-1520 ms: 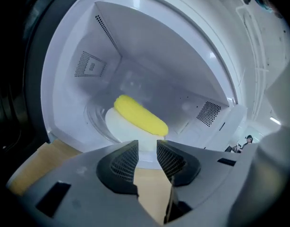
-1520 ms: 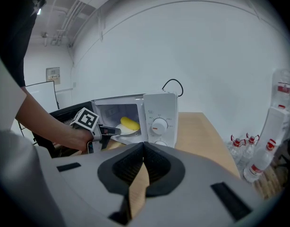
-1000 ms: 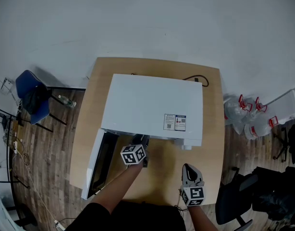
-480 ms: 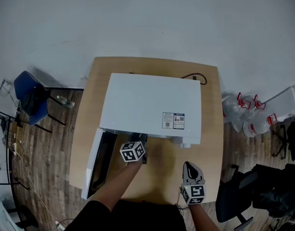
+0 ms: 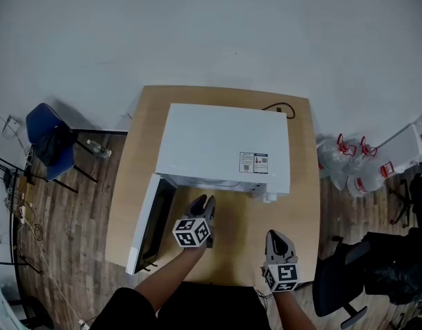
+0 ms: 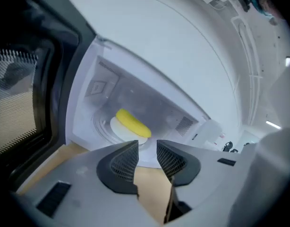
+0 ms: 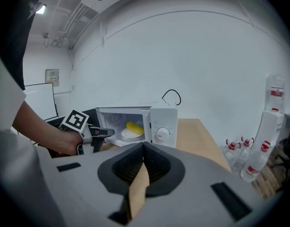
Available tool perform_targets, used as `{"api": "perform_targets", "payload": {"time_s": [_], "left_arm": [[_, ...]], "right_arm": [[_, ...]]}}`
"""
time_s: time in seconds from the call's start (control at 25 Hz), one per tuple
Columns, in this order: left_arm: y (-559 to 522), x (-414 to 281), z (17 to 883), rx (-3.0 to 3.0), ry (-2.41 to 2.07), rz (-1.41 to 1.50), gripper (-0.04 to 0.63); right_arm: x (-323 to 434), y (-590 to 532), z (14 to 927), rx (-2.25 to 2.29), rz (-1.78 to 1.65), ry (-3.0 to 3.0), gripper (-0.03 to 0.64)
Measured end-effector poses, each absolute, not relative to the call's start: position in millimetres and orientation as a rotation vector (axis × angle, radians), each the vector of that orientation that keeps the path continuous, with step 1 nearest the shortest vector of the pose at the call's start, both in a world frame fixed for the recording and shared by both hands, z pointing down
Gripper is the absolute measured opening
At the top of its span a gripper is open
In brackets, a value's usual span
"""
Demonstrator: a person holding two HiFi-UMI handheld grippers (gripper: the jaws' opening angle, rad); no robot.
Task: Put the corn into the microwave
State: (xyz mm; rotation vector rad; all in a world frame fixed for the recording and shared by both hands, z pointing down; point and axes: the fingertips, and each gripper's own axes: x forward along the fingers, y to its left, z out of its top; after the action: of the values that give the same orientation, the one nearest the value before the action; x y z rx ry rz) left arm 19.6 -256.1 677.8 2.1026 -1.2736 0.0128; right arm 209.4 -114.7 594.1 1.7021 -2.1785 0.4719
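Both jaws of your left hand-held gripper (image 6: 147,148) stand apart, released, with nothing between them, and they aim into the open microwave (image 5: 225,146). Your right hand-held gripper (image 7: 144,148) is clenched on nothing, jaws together, above the table (image 5: 235,236). The corn (image 6: 132,122) lies flat on the white plate (image 6: 114,126) inside the microwave. Its long axis slants from upper left to lower right in the left gripper view; you cannot tell which end is the tip. The door (image 5: 143,229) stands swung out to the left.

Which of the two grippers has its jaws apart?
The left gripper, in front of the open microwave: its jaws stand apart with nothing between them. The jaws of the right gripper meet at the tips.
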Motion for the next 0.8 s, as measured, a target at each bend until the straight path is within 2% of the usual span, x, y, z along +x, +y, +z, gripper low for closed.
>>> {"api": "perform_targets", "payload": {"time_s": [0.36, 0.6, 0.8], "left_arm": [[-127, -5, 580, 2.270, -1.206, -0.032, 0.114], [-53, -44, 539, 2.304, -1.246, -0.063, 0.028], [14, -63, 502, 2.419, -1.210, -0.090, 0.017]], "right_arm": [[158, -58, 539, 1.787, 0.383, -2.234, 0.060], [100, -13, 503, 1.783, 0.311, -2.314, 0.060], [45, 36, 488, 1.735, 0.277, -2.360, 0.060]]}}
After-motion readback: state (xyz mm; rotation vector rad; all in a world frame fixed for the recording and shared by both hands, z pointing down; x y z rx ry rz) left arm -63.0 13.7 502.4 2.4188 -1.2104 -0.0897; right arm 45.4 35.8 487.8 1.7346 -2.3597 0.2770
